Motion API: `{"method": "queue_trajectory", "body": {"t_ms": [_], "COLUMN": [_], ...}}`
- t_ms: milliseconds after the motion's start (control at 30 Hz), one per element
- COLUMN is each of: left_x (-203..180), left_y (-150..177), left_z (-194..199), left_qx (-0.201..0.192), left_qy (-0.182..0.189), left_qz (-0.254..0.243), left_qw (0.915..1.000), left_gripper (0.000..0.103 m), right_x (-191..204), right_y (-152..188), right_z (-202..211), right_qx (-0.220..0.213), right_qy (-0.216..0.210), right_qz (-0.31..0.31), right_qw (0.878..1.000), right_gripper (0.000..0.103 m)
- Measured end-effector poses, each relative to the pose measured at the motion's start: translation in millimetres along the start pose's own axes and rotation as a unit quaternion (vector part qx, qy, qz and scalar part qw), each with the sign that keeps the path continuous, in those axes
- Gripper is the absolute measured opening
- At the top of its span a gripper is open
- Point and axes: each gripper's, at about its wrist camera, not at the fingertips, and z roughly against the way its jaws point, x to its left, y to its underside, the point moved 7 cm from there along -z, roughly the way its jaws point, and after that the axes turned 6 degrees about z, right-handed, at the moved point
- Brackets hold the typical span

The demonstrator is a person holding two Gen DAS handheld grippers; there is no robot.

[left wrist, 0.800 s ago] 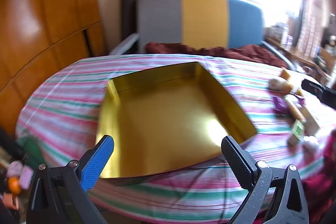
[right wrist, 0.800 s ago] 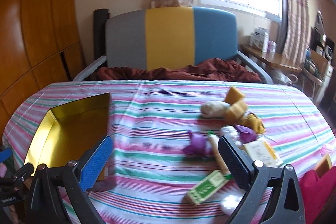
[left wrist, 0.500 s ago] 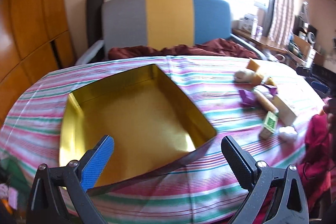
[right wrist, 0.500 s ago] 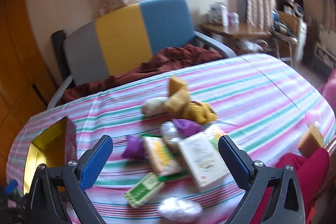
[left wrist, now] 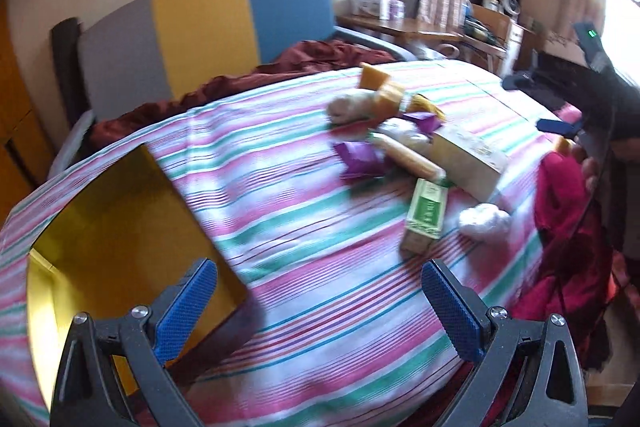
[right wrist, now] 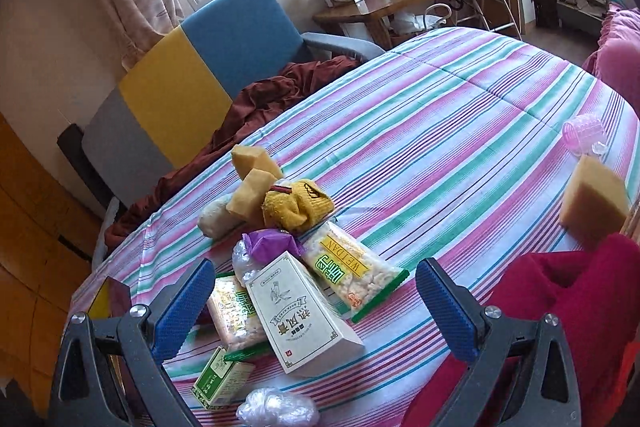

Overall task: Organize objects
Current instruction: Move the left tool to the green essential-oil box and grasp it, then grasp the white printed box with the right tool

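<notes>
A gold open tin box (left wrist: 120,227) lies at the left end of the striped table (left wrist: 300,227); only its corner (right wrist: 105,301) shows in the right wrist view. A heap of snacks sits mid-table: a white carton (right wrist: 298,311), a small green box (right wrist: 222,381), rice-cracker packs (right wrist: 352,275), a purple wrapper (right wrist: 268,241), a yellow cloth (right wrist: 298,205), tan sponges (right wrist: 256,183). My left gripper (left wrist: 320,303) hangs open over the table's near edge, between box and heap. My right gripper (right wrist: 316,303) is open just above the white carton, holding nothing.
A grey, yellow and blue chair (right wrist: 192,75) with a maroon cloth (right wrist: 256,107) stands behind the table. Another tan sponge (right wrist: 594,195) and a pink roller (right wrist: 582,135) lie at the right edge. A red garment (right wrist: 552,307) drapes the near right side.
Both views have swung to the right. The gold box slid from the middle of the left wrist view to its left edge, and the snack heap came close under the right gripper.
</notes>
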Motion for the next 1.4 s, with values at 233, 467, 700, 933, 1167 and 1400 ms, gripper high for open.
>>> {"method": "queue_trajectory", "body": {"t_ms": [233, 467, 700, 933, 1167, 1400], "left_x": [-43, -69, -80, -54, -29, -26], "left_y": [-9, -19, -15, -4, 26, 27], "left_z": [-43, -88, -128, -113, -86, -85], "left_qx": [0.022, 0.057, 0.097, 0.045, 0.015, 0.013], "left_qy": [0.033, 0.057, 0.054, 0.060, 0.039, 0.045], "left_qz": [-0.043, -0.046, -0.046, -0.018, -0.011, 0.003], "left_qw": [0.9983, 0.9957, 0.9927, 0.9970, 0.9990, 0.9989], "left_gripper": [0.094, 0.081, 0.058, 0.031, 0.031, 0.031], "right_x": [4, 3, 3, 4, 6, 15], "right_y": [2, 2, 2, 3, 7, 15], "right_z": [1, 1, 0, -3, -12, -29], "right_qx": [-0.004, -0.004, -0.003, 0.008, 0.036, 0.090], "right_qy": [-0.011, -0.022, -0.022, -0.022, -0.021, -0.016], "right_qz": [0.003, -0.002, -0.005, -0.005, -0.001, 0.025], "right_qw": [1.000, 1.000, 1.000, 1.000, 0.999, 0.995], "right_gripper": [0.102, 0.102, 0.102, 0.102, 0.099, 0.096]}}
